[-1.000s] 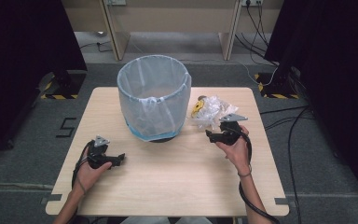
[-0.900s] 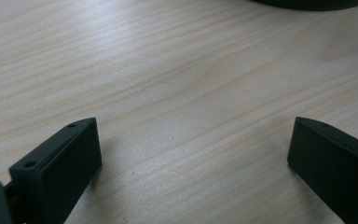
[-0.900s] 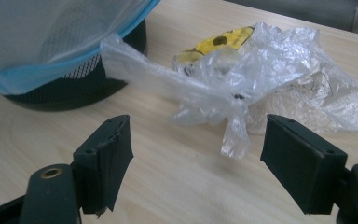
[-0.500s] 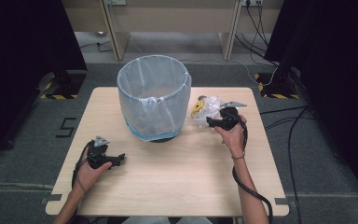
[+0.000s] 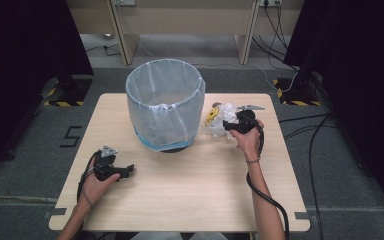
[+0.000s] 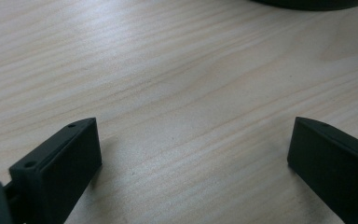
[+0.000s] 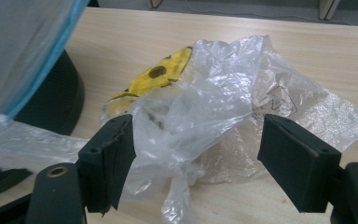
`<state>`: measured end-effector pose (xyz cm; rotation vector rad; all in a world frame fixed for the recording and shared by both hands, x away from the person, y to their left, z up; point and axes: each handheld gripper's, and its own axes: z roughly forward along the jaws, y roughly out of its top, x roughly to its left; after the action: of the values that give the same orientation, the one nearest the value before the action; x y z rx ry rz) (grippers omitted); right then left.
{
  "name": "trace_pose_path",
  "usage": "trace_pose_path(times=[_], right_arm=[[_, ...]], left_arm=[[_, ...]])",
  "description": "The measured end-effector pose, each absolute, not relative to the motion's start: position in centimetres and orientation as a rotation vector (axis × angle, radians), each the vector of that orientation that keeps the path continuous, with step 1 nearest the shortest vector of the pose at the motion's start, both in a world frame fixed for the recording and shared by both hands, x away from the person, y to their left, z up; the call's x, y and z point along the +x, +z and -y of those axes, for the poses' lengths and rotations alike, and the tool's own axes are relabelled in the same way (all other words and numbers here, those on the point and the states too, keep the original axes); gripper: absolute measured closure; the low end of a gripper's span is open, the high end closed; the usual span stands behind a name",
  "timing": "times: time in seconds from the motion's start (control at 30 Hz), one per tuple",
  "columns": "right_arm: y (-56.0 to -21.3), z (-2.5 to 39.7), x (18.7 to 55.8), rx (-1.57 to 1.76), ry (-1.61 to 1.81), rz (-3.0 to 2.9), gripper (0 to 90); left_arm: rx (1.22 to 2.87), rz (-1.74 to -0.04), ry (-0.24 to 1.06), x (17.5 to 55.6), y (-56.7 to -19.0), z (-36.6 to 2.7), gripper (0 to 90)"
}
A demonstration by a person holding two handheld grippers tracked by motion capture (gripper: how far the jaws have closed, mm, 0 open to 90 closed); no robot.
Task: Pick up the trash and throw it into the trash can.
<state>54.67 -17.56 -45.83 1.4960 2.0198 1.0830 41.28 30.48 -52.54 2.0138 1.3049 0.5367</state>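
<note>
The right gripper (image 7: 196, 154) has its jaws spread wide on both sides of the crumpled plastic bag (image 7: 223, 112), not yet pinching it. The bag lies on the surface just beside the lined bin (image 5: 165, 102). It looks light, soft and slippery; the bunched middle seems the best hold. The left gripper (image 6: 191, 154) rests apart from the bin, jaws open and empty.

One overhead view, two close jaw-level views.
The table (image 5: 190, 200) is seen from above; the bin (image 5: 164, 107) at 12 o'clock is shared.
</note>
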Motion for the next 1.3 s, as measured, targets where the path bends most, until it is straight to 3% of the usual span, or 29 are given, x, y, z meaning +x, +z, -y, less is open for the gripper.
trace_pose_path(times=[0.3, 0.43, 0.57, 0.6, 0.7, 0.9, 1.3], right_arm=[[-47.8, 16.9, 56.8, 1.558, 1.045, -2.048, 29.1], [-48.8, 16.7, 57.1, 1.57, 1.042, -2.086, 36.5], [-49.4, 16.3, 57.1, 1.554, 1.047, -2.121, 46.1], [-49.6, 16.1, 57.0, 1.526, 1.064, -2.146, 54.8], [-49.6, 16.0, 56.8, 1.483, 1.07, -2.181, 66.6], [-49.2, 16.2, 56.0, 1.416, 1.118, -2.217, 80.5], [-45.8, 18.2, 54.0, 1.313, 1.2, -2.195, 84.7]], left_arm=[[2.011, -1.304, 0.538, 41.3, -52.6, -30.5, 1.8], [2.011, -1.304, 0.539, 41.3, -52.6, -30.5, 1.8], [2.011, -1.304, 0.538, 41.3, -52.6, -30.5, 1.7], [2.011, -1.304, 0.538, 41.3, -52.6, -30.5, 1.7], [2.012, -1.304, 0.538, 41.3, -52.6, -30.5, 1.8], [2.012, -1.304, 0.538, 41.3, -52.6, -30.5, 1.7], [2.011, -1.304, 0.538, 41.3, -52.6, -30.5, 1.7]])
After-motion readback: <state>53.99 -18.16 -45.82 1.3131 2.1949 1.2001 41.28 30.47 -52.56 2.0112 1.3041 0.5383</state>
